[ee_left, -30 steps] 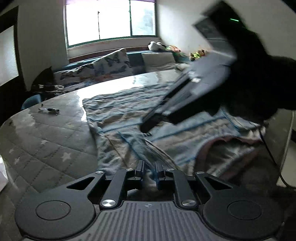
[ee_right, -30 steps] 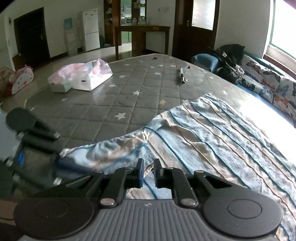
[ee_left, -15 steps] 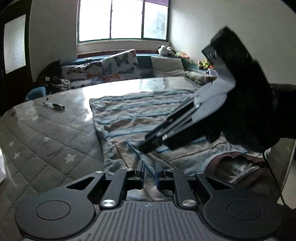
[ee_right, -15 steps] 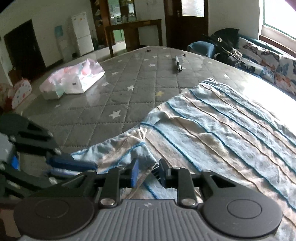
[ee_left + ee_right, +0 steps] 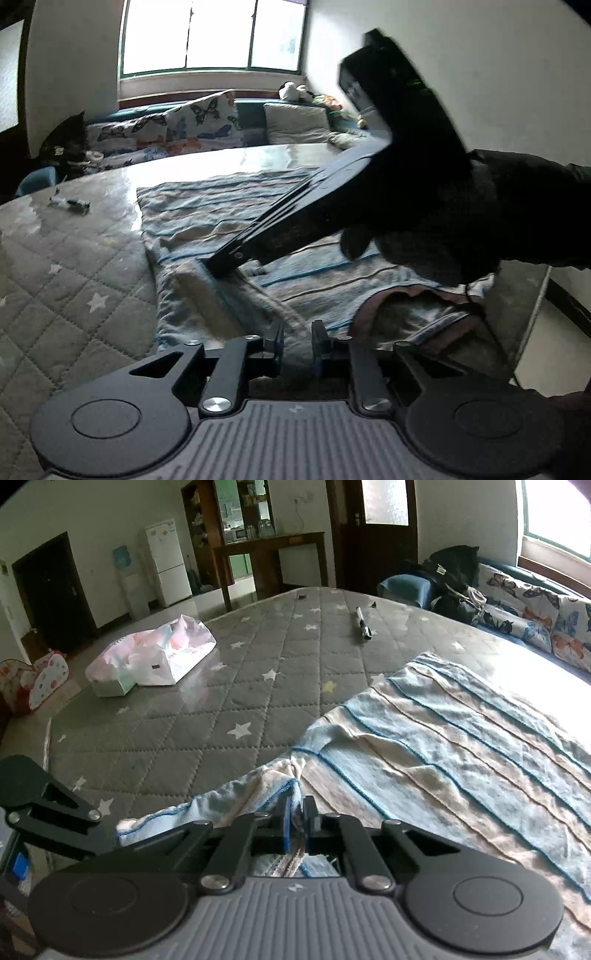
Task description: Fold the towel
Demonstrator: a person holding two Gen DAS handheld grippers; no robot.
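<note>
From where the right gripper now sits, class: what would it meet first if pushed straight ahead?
The right gripper, jaws shut on the towel, would probably just ride over more of that towel; beyond it lies the grey quilted mat. Depth is unclear.

No text, label or number is showing clearly enough to read in either view. Pale lettering is showing on the black bag (image 5: 448,566) by the sofa, but it is staying too small to make out.
</note>
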